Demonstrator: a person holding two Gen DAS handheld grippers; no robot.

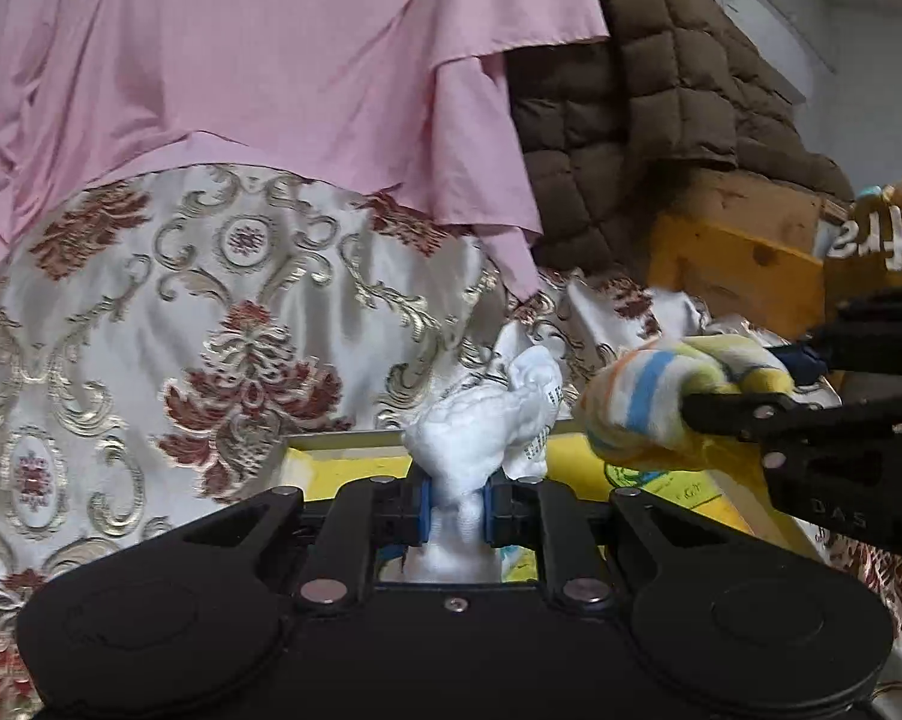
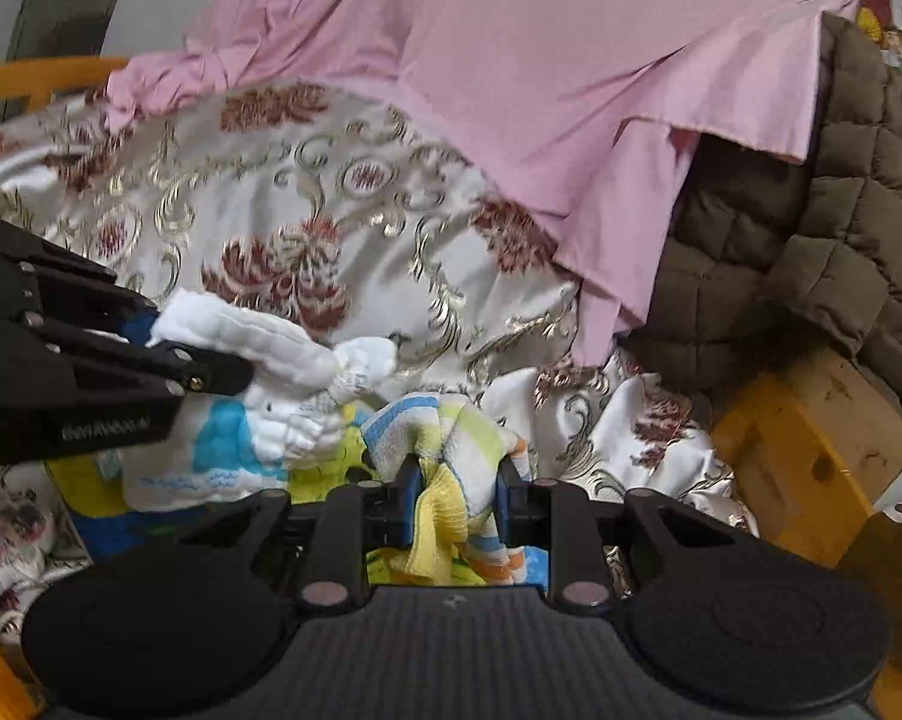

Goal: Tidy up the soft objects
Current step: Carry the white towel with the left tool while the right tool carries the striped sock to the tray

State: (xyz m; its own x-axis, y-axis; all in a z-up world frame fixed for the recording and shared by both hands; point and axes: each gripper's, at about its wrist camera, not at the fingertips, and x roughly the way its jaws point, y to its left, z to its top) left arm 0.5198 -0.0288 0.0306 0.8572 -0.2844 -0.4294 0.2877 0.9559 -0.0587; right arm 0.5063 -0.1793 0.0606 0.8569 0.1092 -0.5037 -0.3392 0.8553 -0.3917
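Observation:
My left gripper [image 1: 456, 510] is shut on a white quilted cloth [image 1: 487, 426], which bulges up between its blue pads. From the right wrist view this left gripper [image 2: 205, 354] comes in from the left, with the white cloth [image 2: 271, 342] sticking out past its fingers. My right gripper [image 2: 457, 504] is shut on a striped yellow, blue and orange cloth [image 2: 445, 438], bunched between its pads. That right gripper [image 1: 745, 384] enters the left wrist view from the right, carrying the striped cloth [image 1: 649, 396]. Both cloths hang over a yellow box [image 1: 355, 462] with a printed lining.
A cream bedspread with red and gold flowers [image 1: 211, 324] covers the bed behind. A pink sheet [image 1: 271, 42] drapes over it, and a brown quilted blanket [image 1: 649, 120] lies at the right. A yellow wooden frame [image 2: 811, 438] stands at the right.

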